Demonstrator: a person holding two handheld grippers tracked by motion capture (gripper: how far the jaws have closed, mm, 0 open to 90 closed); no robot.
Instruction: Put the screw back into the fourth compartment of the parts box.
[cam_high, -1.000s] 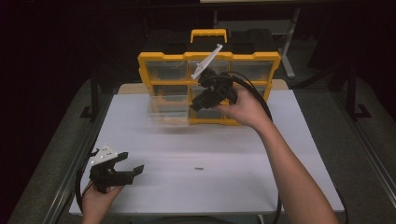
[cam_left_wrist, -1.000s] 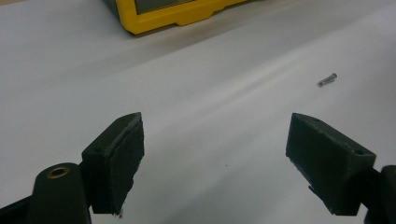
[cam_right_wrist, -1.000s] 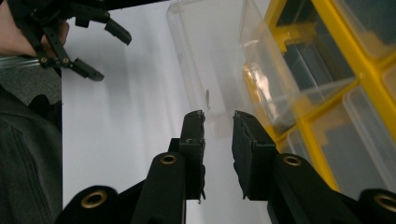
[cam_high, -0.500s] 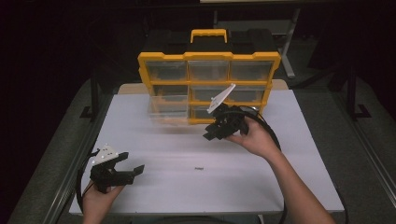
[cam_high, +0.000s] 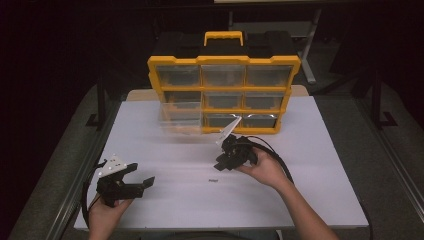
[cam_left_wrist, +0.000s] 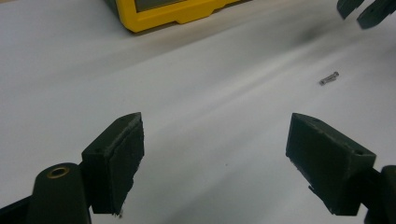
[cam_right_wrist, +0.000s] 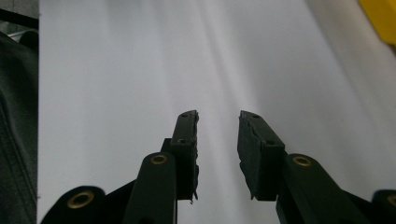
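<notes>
Lower left of the high view: left tongs (cam_high: 134, 176) spread wide, empty, idle above the desk (cam_high: 320, 150). Centre: small dark screw-like part (cam_high: 214, 180) lying loose, not yet picked up. Right of centre: right tongs (cam_high: 222, 164) narrowed with a gap, empty, just above it. Pickup and stowing in yellow organizer (cam_high: 225, 95) left, seemingly.
</notes>
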